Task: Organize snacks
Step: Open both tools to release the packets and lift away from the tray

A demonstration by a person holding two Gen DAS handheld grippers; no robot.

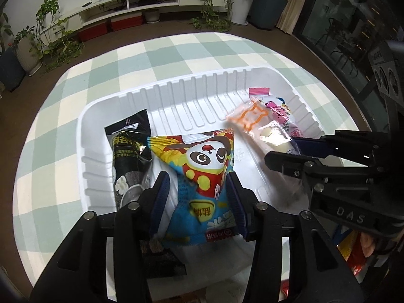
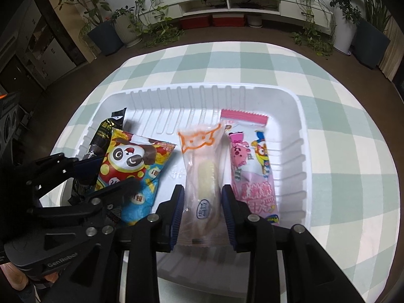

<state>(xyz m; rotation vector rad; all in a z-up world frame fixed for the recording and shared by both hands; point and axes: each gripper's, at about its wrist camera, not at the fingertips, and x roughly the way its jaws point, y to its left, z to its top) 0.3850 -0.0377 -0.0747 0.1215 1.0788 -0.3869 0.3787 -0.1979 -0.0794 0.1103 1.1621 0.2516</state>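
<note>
A white ribbed tray (image 1: 202, 93) (image 2: 293, 136) sits on a checked tablecloth. My left gripper (image 1: 199, 189) is shut on a colourful panda snack bag (image 1: 204, 174), held over the tray's near side; the bag also shows in the right wrist view (image 2: 133, 166). A black snack pack (image 1: 131, 146) (image 2: 106, 131) lies beside it on the left. My right gripper (image 2: 203, 202) is shut on a clear packet with an orange outline (image 2: 202, 166) (image 1: 255, 123), held over the tray. A pink cartoon packet (image 2: 252, 161) (image 1: 275, 108) lies in the tray to its right.
The round table (image 1: 63, 116) is covered by a green and white checked cloth (image 2: 341, 116). Beyond it are potted plants (image 1: 50, 32) and a white TV cabinet (image 2: 240, 2). More snack wrappers (image 1: 353, 255) show at the lower right of the left wrist view.
</note>
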